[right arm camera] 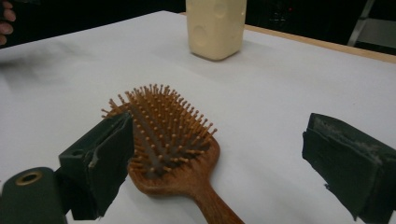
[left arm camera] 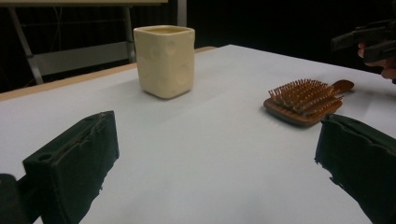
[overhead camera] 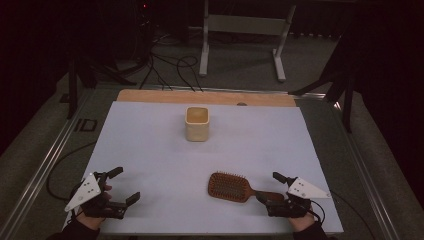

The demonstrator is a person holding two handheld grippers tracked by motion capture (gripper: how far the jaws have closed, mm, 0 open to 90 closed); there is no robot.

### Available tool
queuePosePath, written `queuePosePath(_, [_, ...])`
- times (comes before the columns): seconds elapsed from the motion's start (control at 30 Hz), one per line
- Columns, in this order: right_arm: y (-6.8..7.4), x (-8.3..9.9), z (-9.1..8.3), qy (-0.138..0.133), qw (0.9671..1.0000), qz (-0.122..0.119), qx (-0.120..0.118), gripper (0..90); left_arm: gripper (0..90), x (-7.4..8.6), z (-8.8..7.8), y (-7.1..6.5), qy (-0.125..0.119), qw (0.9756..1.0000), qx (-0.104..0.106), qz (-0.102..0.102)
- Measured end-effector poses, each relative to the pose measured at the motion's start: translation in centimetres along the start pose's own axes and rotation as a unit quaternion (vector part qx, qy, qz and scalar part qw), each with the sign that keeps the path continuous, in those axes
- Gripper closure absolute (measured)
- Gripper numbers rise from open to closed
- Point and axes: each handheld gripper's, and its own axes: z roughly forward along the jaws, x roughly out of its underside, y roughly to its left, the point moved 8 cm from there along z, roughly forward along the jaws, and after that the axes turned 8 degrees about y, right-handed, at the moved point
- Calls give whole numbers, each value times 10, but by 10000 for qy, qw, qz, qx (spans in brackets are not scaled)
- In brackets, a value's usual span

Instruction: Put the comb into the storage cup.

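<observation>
A wooden paddle hairbrush (overhead camera: pixel 231 186) lies bristles up on the white sheet (overhead camera: pixel 150 145), its handle pointing right. My right gripper (overhead camera: pixel 270 188) is open at the handle end. In the right gripper view the brush (right arm camera: pixel 166 135) runs up between the wide-apart jaws of that gripper (right arm camera: pixel 224 161); the left jaw stands close beside the brush head and the pads do not press on it. My left gripper (overhead camera: pixel 124 185) is open at the sheet's near left corner with nothing between its fingers (left arm camera: pixel 74 158). A cream square cup (overhead camera: pixel 197 123) stands upright farther back, at mid-table.
From the left gripper view the cup (left arm camera: pixel 165 60) is ahead and the brush (left arm camera: pixel 303 100) off to the right, with the other gripper (left arm camera: pixel 369 39) beyond it. A bare wooden strip (overhead camera: pixel 205 97) edges the sheet's far side. Cables and a metal stand (overhead camera: pixel 245 30) are on the floor behind.
</observation>
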Motion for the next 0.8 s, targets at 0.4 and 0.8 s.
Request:
queuePosePath(0.4, [1,1,3,53,9999,-90,-13,92,2,0,4,1,16,10000,49,-60])
queuePosePath(0.8, [13,-8,-2,144,9996,-229,-61,93,2,1,-2,0,-40,9999,81,-83])
